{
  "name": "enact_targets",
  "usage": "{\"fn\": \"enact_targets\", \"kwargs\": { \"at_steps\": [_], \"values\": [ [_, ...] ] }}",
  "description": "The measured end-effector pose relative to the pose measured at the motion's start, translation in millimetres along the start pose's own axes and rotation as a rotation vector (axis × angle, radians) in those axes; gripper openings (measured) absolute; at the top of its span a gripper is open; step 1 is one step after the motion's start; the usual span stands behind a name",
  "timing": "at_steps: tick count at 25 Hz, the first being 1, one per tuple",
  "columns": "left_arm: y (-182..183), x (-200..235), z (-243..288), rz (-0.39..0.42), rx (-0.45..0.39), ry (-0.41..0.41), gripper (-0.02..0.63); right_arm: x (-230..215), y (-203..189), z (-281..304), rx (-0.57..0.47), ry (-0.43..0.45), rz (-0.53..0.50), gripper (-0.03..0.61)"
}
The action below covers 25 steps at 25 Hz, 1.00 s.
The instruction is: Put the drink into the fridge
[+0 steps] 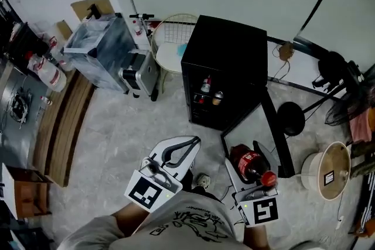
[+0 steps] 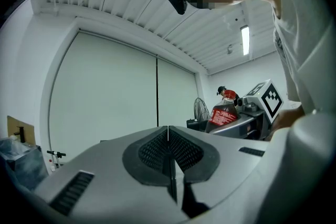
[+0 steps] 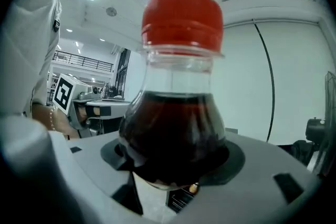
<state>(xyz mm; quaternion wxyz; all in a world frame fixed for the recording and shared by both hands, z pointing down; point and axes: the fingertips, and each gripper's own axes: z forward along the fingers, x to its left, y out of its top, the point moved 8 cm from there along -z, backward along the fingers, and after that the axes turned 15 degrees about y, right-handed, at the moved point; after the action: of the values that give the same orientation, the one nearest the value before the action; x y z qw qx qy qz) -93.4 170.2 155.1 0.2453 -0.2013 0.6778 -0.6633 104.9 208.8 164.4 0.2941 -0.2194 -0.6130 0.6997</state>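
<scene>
Right claw [image 3: 173, 168] clamped on the cola bottle [image 3: 178, 107], short of the open fridge [image 1: 231, 50]; left claw [image 2: 168, 152] closed and empty.
The bottle is carried with its red cap [image 3: 182, 16] uppermost, near the swung-out fridge door [image 1: 275, 132]. Likely hazards are that the rounded, heavy body slips or tips in the grip, that the bottle clips the door edge on approach, or that it knocks the small drinks [image 1: 211, 91] already standing on the shelf inside.
</scene>
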Motion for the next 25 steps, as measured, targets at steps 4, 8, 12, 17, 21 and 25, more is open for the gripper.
{"fn": "enact_targets", "kwargs": {
  "at_steps": [4,8,12,17,21,25],
  "values": [
    [0.4,26.7,12.9,0.002,0.003,-0.004,0.021,-7.3,7.6,28.4,0.004,0.005,-0.006,0.313],
    [-1.1,53.5,28.2,0.002,-0.006,-0.005,0.021,-15.9,15.9,58.7,-0.016,0.0,-0.005,0.313],
    [-4.9,77.1,41.5,0.0,-0.013,-0.004,0.021,-24.5,18.7,86.5,-0.025,0.001,-0.006,0.313],
    [-6.5,110.9,59.5,0.004,-0.011,-0.003,0.021,-38.4,23.8,122.5,-0.011,0.007,-0.018,0.313],
    [-8.5,130.9,70.8,-0.005,-0.016,0.005,0.022,-47.6,23.8,142.3,0.009,0.015,-0.025,0.313],
    [-10.4,141.8,81.7,0.002,-0.016,0.001,0.021,-56.4,24.9,155.1,0.013,0.015,-0.031,0.313]
  ]
}}
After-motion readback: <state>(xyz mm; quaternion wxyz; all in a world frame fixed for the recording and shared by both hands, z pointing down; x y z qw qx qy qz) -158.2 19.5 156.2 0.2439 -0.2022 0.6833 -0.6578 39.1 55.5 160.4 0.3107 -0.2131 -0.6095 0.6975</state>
